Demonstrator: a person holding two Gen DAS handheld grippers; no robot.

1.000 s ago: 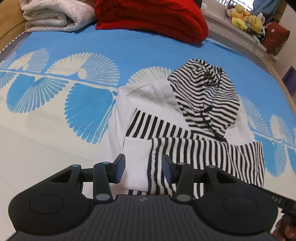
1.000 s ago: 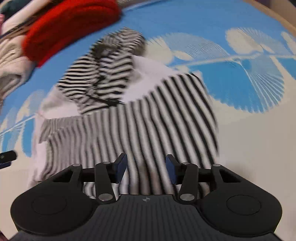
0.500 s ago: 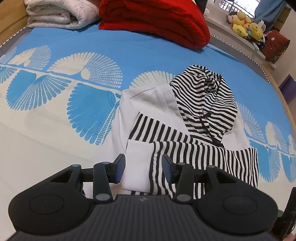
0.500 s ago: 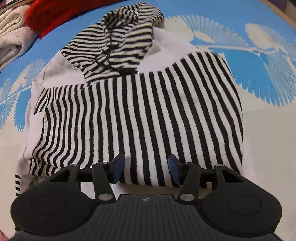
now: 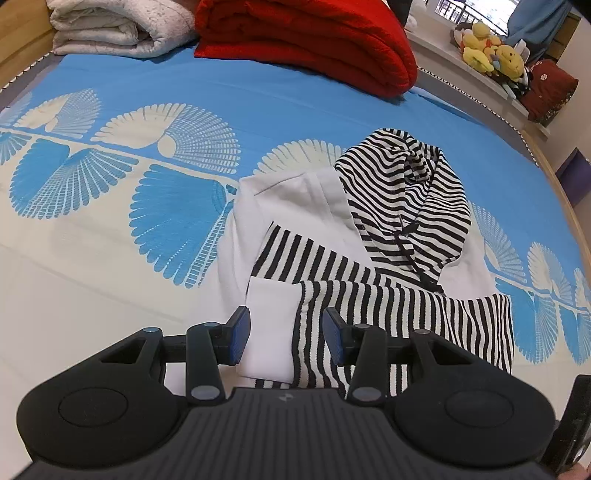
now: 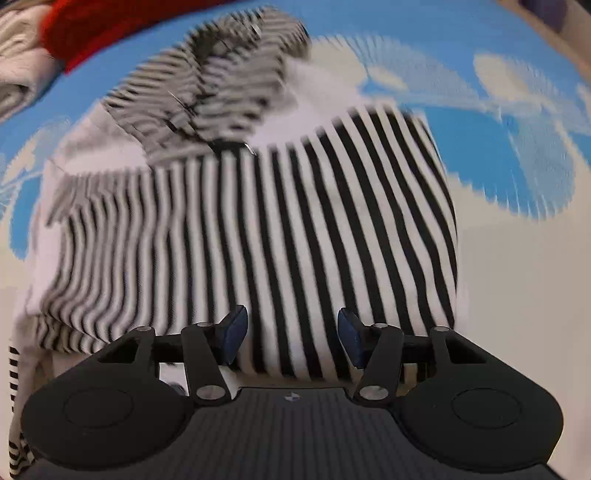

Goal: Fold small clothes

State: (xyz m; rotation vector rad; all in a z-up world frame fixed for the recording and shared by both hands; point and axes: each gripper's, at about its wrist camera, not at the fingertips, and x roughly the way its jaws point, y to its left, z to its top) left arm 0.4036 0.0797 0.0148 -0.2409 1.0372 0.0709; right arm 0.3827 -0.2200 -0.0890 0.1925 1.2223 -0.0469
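Black left gripper [image 5: 286, 338] and right gripper [image 6: 291, 338] gape over striped hoodie [image 5: 369, 258].

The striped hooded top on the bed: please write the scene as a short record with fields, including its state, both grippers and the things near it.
garment: striped hooded top, black and white, lying partly folded on the bed sheet
hood: striped, lying flat at the far end
left gripper: open, above the near edge by a white cuff, holding nothing
right gripper: open, above the near striped edge, holding nothing; view blurred
behind the garment: red blanket and white quilt, both folded
far right: yellow plush toys on a ledge
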